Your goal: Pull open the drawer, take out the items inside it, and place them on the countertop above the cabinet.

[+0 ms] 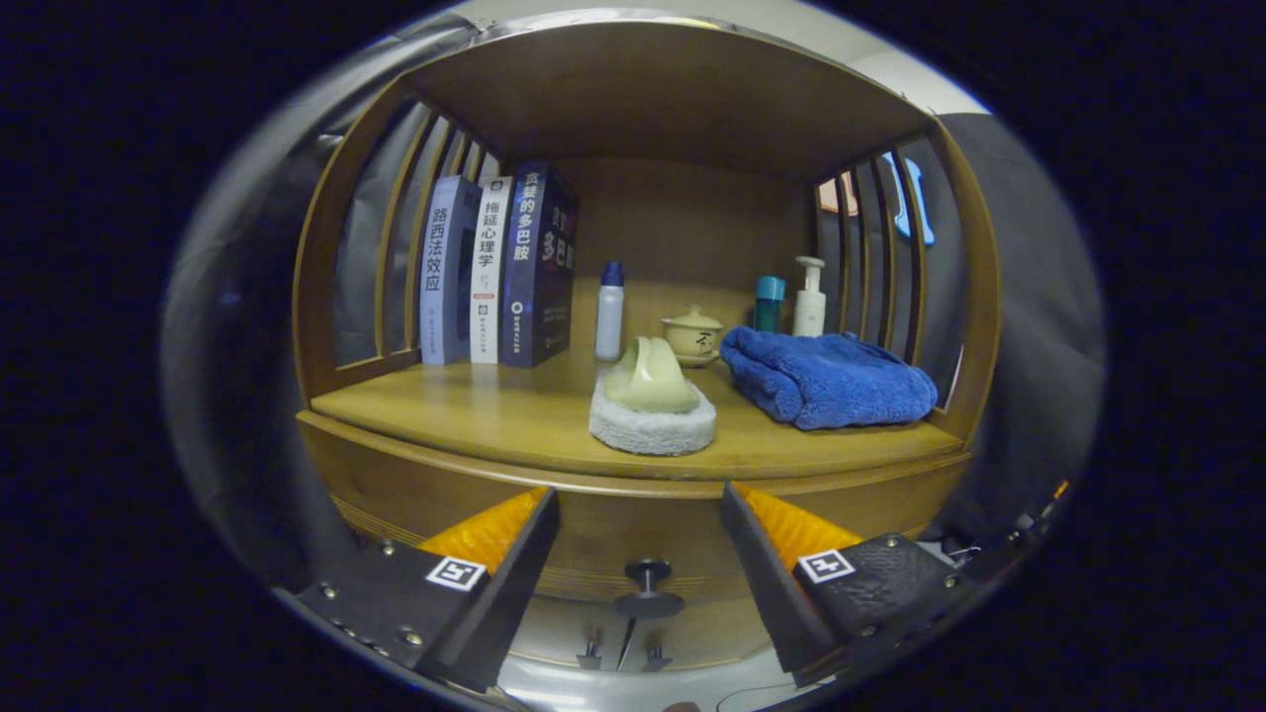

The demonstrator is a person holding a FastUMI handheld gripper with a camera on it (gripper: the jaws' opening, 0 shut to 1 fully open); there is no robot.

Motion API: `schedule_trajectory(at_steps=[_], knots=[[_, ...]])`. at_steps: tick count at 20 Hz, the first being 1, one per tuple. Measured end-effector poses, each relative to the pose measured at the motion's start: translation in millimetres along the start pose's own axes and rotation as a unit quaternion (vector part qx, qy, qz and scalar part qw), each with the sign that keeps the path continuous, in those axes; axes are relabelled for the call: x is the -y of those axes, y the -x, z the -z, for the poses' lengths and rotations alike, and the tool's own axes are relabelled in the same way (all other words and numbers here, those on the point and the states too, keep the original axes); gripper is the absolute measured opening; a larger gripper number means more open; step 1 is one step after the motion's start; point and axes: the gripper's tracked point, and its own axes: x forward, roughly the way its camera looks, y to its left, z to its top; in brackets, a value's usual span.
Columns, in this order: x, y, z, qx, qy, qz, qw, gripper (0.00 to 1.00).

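- While the gripper [640,539] points level at the front of the wooden cabinet [949,297], its two fingers stand wide apart and have hold of nothing.
- Between the fingers, and a little beyond their tips, sits the round dark knob [647,585] of the drawer [633,534]; neither finger touches it.
- That drawer front lies flush with the cabinet face, so it is closed, and what is inside cannot be seen.
- Below the drawer, two smaller knobs [621,653] show side by side on the lower doors.
- Just above the drawer runs the countertop [475,410], a wooden shelf surface under a wooden roof, with slatted sides.
- Nearest on it, about in line with the gap between the fingers, a pale green curved piece [653,376] rests on a round white fluffy pad [651,427].
- To the right of the pad lies a folded blue towel [826,376].
- Further back, three books [495,269] stand upright at the left.
- Beside them stands a white bottle with a blue cap [610,311], then a lidded cream cup [692,336].
- Behind the towel stand a teal bottle [769,302] and a white pump bottle [810,297].
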Motion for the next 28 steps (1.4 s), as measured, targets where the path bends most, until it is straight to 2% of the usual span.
schedule_trajectory(at_steps=[7,10,13,17,20,28], knots=[[0,1,0,0.005,-0.002,-0.001,1.000,0.99],[2,1,2,0.004,0.030,-0.003,1.000,0.99],[-5,6,-7,0.013,0.016,-0.034,0.999,0.98],[2,18,-38,0.054,0.004,-0.060,0.997,0.98],[26,25,-59,0.081,0.014,-0.066,0.994,0.98],[120,39,-96,0.133,0.044,-0.033,0.990,0.98]])
